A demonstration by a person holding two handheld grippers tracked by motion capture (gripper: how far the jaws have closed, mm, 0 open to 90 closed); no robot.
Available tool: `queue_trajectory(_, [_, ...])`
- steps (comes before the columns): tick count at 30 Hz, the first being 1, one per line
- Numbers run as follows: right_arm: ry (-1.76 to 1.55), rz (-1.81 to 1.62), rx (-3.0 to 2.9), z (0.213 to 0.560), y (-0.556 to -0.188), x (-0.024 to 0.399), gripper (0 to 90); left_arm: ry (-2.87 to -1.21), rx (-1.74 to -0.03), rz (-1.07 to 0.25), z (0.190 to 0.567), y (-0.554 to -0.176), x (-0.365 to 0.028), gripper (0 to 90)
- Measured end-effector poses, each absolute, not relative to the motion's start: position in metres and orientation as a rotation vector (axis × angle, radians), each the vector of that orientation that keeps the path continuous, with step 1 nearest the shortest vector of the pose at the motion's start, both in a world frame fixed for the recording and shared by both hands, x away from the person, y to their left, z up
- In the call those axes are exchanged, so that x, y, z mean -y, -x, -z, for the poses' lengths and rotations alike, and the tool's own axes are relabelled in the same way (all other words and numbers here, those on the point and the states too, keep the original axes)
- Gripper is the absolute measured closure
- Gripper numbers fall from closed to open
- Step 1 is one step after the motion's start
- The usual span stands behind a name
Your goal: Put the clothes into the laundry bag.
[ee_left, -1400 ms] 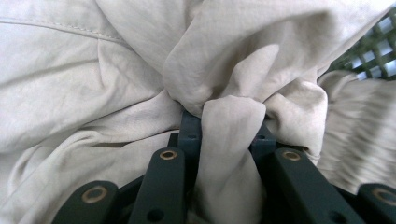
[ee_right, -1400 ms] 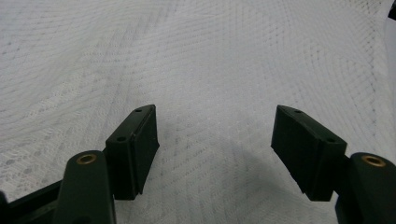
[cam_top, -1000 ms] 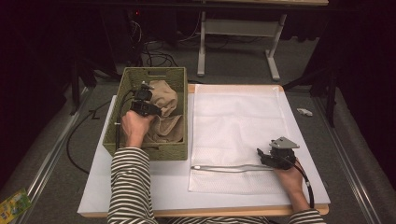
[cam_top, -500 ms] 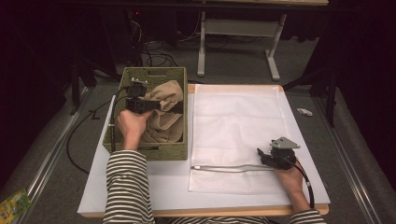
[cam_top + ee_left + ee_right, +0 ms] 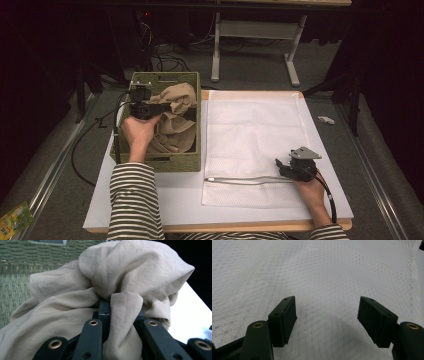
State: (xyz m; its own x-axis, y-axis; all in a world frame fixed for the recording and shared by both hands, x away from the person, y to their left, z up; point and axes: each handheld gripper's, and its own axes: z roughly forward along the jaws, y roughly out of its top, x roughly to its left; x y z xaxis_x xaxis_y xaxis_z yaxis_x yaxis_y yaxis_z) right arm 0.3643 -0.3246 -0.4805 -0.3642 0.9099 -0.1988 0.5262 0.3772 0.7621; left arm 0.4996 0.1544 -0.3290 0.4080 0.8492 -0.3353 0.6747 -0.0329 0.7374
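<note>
Left gripper [image 5: 167, 107] pinching beige cloth [image 5: 120, 287], bunched in green basket [image 5: 192, 162] at table's far left; right gripper [image 5: 327, 320] jaws spread, nothing between, over white mesh bag [image 5: 255, 135] near right.

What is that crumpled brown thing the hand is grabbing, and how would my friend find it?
Look for the green woven basket on the left side of the white table. Inside it lies a crumpled beige cloth, and the left tongs are pinching a fold of it. It is the one soft tan bundle; the white mesh bag beside the basket lies flat.
</note>
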Motion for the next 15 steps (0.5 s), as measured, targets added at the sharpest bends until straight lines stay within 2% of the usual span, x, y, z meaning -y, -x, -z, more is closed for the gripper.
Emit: queue_trajectory(15, [-1.242,-0.808,-2.009,0.480,-0.364,0.326,31.1,-1.721,-1.245,-0.272,0.312,-0.489,-0.149,78.3])
